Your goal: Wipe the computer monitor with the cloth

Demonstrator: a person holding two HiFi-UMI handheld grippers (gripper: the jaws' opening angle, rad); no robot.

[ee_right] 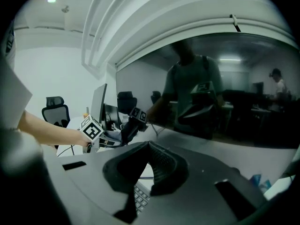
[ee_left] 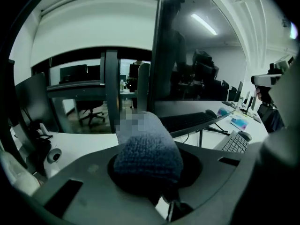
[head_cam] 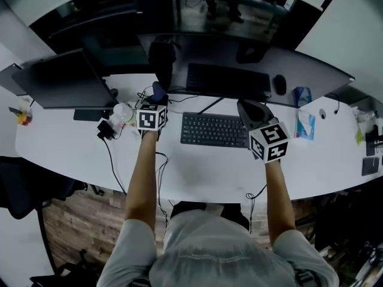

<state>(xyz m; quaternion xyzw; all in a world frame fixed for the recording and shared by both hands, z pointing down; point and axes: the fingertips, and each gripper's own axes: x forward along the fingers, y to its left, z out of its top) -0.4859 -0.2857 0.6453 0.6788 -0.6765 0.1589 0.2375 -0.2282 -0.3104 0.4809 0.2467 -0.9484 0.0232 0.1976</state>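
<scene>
I pinch the blue-grey knitted cloth (ee_left: 147, 146) in my left gripper (head_cam: 157, 93), aimed at the wide dark monitor (ee_left: 201, 64) for wiping; my right gripper (ee_right: 147, 146) hangs spare, jaws pressed together, empty.

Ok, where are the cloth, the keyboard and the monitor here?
cloth (ee_left: 147, 149): left gripper view, middle of the knitted wad.
keyboard (head_cam: 214, 130): head view, centre of its keys.
monitor (ee_right: 225, 102): right gripper view, dark screen glass.

Right gripper (ee_right: 147, 145) with fingers (ee_right: 164, 165) together, empty, before the dark monitor (ee_right: 220, 97); left gripper (ee_right: 127, 129) beyond.
</scene>
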